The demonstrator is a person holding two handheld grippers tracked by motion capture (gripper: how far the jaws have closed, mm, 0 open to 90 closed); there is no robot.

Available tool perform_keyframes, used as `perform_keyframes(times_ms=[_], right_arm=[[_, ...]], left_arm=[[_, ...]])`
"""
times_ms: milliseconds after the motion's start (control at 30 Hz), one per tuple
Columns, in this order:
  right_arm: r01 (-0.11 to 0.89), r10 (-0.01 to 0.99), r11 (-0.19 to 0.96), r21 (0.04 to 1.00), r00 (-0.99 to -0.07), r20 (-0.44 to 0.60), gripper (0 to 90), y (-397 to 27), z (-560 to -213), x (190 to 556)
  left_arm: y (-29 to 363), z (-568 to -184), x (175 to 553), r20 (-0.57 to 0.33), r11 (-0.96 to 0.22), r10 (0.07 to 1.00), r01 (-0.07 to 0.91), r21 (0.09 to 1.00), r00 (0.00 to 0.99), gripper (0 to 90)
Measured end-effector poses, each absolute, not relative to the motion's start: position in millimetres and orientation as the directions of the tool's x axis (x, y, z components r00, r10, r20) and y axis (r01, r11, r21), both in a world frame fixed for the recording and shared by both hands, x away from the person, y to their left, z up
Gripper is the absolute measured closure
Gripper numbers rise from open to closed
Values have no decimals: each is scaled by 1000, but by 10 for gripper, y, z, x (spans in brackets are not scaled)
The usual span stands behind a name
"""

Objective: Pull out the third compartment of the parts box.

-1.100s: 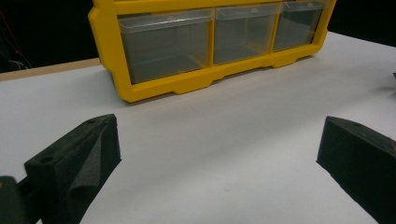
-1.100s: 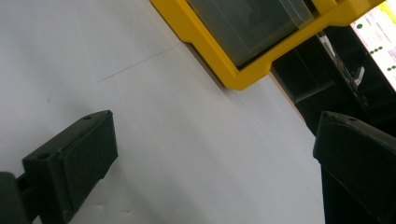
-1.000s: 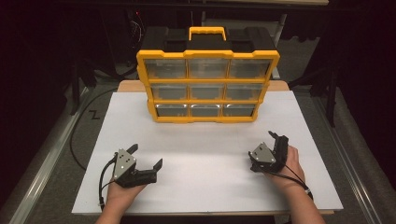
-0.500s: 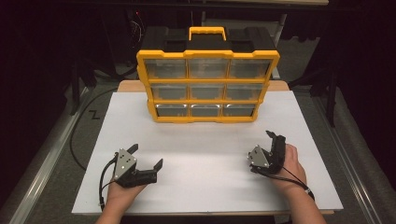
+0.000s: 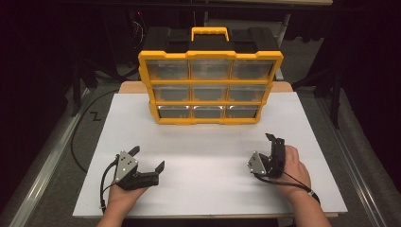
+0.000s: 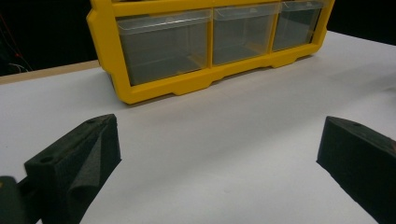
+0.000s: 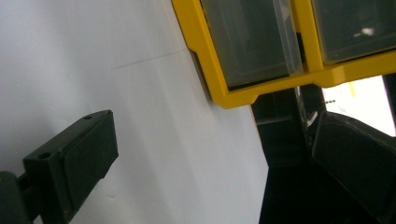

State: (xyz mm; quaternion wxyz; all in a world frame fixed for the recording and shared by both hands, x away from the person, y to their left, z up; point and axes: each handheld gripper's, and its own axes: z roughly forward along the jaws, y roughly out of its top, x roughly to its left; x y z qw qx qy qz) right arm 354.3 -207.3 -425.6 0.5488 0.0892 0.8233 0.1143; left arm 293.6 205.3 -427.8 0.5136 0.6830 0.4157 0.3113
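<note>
The yellow plastic organizer with clear drawers [image 5: 210, 87] sits at the far end of my white table sheet [image 5: 208, 156], nothing in the way, both my left claw [image 5: 147, 158] and right claw [image 5: 270, 138] spread wide and empty, the right one rolled more onto its side than a second ago.

A drawer cabinet [image 5: 210, 87] is set at the back of the table [image 5: 213, 189], both grippers near its front edge, left gripper [image 5: 147, 158] and right gripper [image 5: 271, 142] well apart.
</note>
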Motion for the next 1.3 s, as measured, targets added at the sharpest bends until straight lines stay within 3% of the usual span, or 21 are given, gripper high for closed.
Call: perform_keyframes(times_ms=[500, 1033, 1267, 1300], right_arm=[[-19, 150, 986, 167, -351, -924, 12, -2004, -4245, 3483], [-48, 96, 992, 118, -326, -941, 14, -1961, -4212, 3434], [-64, 64, 994, 88, -314, -947, 60, -1937, -4215, 3428], [-65, 61, 994, 85, -307, -950, 102, -1926, -4218, 3428]], left_arm=[[2046, -4279, 2931, 4, -133, 883, 242, 961, 469, 5], [2036, -4286, 2930, 10, -137, 886, 242, 961, 463, 6], [2039, -4283, 2939, 14, -150, 887, 260, 954, 462, 5], [2039, -4286, 2939, 17, -152, 887, 256, 955, 462, 5]])
